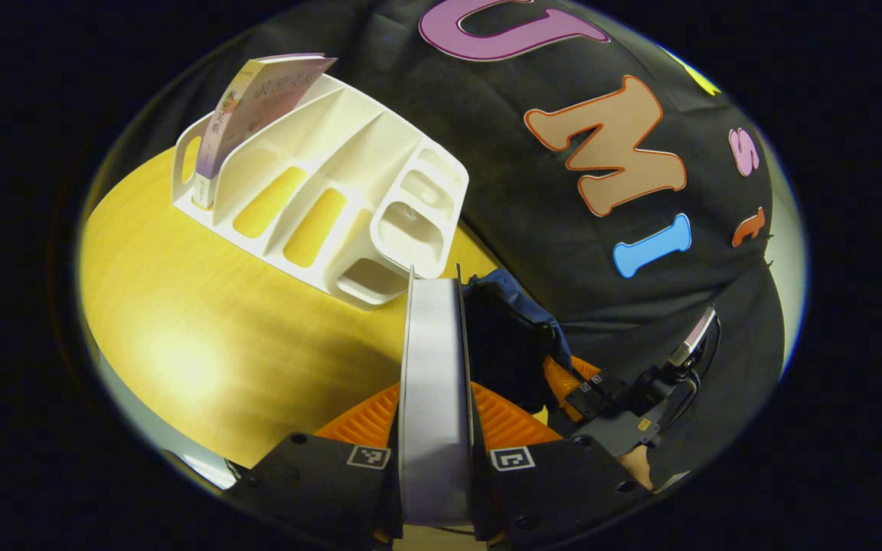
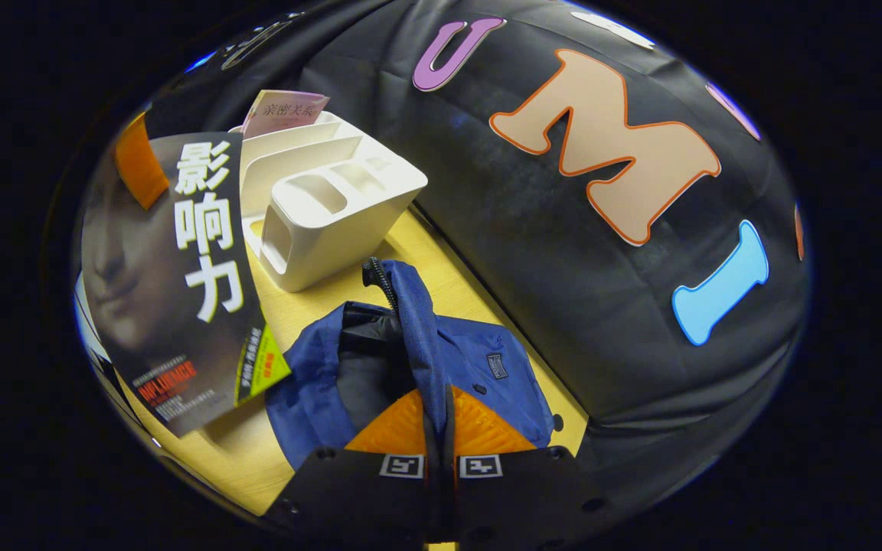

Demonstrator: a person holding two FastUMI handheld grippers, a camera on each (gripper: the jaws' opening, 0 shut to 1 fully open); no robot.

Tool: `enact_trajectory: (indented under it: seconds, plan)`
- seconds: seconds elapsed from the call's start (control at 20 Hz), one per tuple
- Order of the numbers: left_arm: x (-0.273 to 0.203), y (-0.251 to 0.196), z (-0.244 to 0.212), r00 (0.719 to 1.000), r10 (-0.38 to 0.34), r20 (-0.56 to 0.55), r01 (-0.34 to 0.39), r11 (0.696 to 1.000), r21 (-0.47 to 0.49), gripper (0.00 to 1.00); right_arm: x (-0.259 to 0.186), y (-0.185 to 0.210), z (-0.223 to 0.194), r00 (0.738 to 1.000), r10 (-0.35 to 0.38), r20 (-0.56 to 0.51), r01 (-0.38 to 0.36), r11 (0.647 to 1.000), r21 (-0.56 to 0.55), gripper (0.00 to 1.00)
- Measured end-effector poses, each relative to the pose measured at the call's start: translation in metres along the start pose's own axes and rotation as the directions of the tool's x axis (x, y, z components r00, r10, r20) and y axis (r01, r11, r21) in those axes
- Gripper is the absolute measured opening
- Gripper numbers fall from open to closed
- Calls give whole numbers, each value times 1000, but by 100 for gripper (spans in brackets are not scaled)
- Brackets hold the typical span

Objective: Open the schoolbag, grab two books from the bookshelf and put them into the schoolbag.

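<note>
My left gripper (image 1: 435, 398) is shut on a book (image 1: 433, 344), held upright and edge-on above the table's right end. In the right gripper view that same book (image 2: 181, 283) shows its dark cover at the left, just left of the bag's mouth. The blue schoolbag (image 2: 487, 367) lies on the table with its dark inside (image 2: 368, 360) exposed. My right gripper (image 2: 439, 413) is shut on the bag's raised zip edge (image 2: 414, 321), holding it up. The bag (image 1: 514, 329) and right gripper (image 1: 594, 392) sit just behind the held book. One pale book (image 1: 257, 107) stands in the white bookshelf (image 1: 349, 176).
The yellow wooden table (image 1: 181, 306) has a rounded front edge. The white bookshelf (image 2: 334, 207) stands just beyond the bag, with several vacant slots and small cups at its near end. The black cloth wall (image 2: 563, 268) runs close along the table's far side.
</note>
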State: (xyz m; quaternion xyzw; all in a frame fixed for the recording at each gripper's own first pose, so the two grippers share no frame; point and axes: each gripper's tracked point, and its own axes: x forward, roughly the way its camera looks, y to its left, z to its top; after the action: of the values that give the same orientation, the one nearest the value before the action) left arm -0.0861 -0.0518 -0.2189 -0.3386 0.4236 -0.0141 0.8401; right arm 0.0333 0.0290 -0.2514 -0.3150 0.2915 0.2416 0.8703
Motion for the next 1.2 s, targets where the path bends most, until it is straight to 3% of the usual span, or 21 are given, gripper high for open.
enact_trajectory:
  seconds: [0.25,0.55,0.9,1.2]
  plan:
    - [34,-25,-7,998,-55,24,55,998,0,34,0,-3,-3,1000,3,14,-3,1000,6,3]
    - [73,-43,2,985,-92,145,101,993,-55,34,-2,-9,-6,1000,12,21,-13,998,64,3]
    - [108,-39,0,952,-83,294,138,975,-172,33,0,-9,-3,999,8,43,-14,991,130,2]
    - [140,-31,-5,932,-45,361,126,971,-202,31,2,-7,-6,998,20,58,-29,985,169,3]
